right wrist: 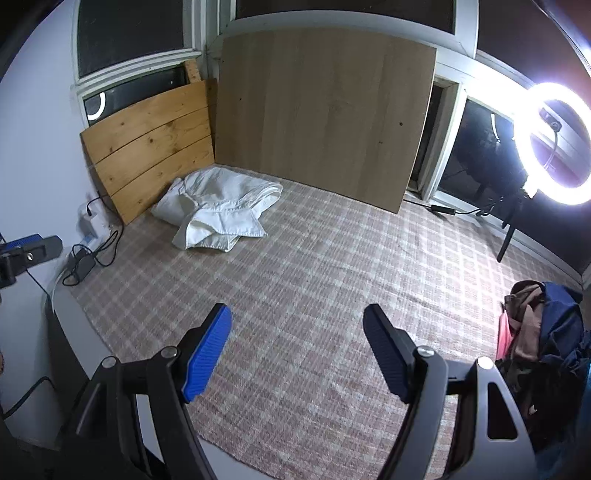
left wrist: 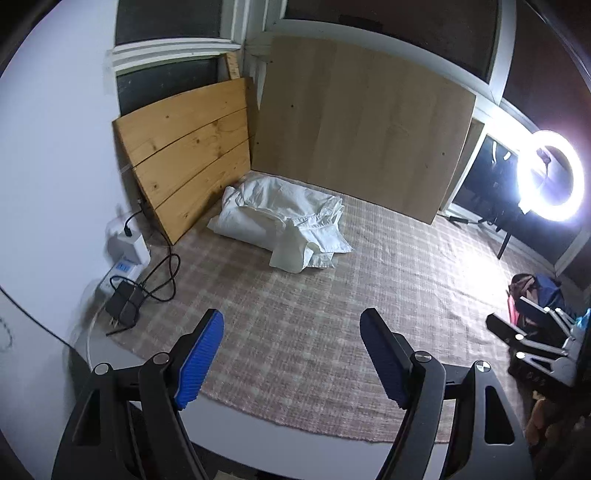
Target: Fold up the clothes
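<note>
Hovering with jaws apart and empty, the left gripper point(left wrist: 291, 354) and right gripper point(right wrist: 297, 350) faced the white garment point(left wrist: 284, 221) ahead; the unfolded pile point(right wrist: 543, 325) waited right.

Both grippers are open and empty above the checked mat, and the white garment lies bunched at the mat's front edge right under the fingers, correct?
Not quite. The white garment lies at the mat's far side, against the wooden boards, as both wrist views show. The left gripper and right gripper are indeed open and empty.

ring light point(right wrist: 559, 144) beside dark windows point(right wrist: 129, 33)
</note>
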`<state>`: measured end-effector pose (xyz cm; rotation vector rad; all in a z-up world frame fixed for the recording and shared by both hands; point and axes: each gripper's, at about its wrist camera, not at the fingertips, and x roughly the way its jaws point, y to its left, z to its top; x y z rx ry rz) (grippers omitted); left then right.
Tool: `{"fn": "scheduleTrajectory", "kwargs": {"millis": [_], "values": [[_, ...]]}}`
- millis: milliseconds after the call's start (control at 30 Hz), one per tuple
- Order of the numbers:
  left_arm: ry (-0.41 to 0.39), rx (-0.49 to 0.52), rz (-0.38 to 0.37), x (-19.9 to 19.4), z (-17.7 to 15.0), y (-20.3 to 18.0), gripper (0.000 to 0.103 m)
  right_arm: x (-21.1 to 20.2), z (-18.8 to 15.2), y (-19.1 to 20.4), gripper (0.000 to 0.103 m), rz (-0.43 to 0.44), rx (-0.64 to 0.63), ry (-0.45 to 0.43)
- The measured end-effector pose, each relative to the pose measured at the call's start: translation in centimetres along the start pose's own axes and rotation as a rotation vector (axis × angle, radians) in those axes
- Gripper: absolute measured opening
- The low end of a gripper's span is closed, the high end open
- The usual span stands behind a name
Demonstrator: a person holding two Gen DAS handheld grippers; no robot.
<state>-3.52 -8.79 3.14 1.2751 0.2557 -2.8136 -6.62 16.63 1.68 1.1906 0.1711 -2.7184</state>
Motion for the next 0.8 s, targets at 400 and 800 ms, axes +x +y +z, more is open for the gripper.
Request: {"fn": "scheduleTrajectory", "kwargs": {"millis": [400,800], "values": [[0.004,0.002,0.025,-0.7,-0.4,-0.8,0.076,0.2,-0.4,-0.4,0.073,0.008,-0.013,0.007],[-0.003,0.029,0.038,-0.5,-0.3,-1.1,0.076,0.2,-0.6,-0.5,0.073,0.013,-0.013,0.011]]}}
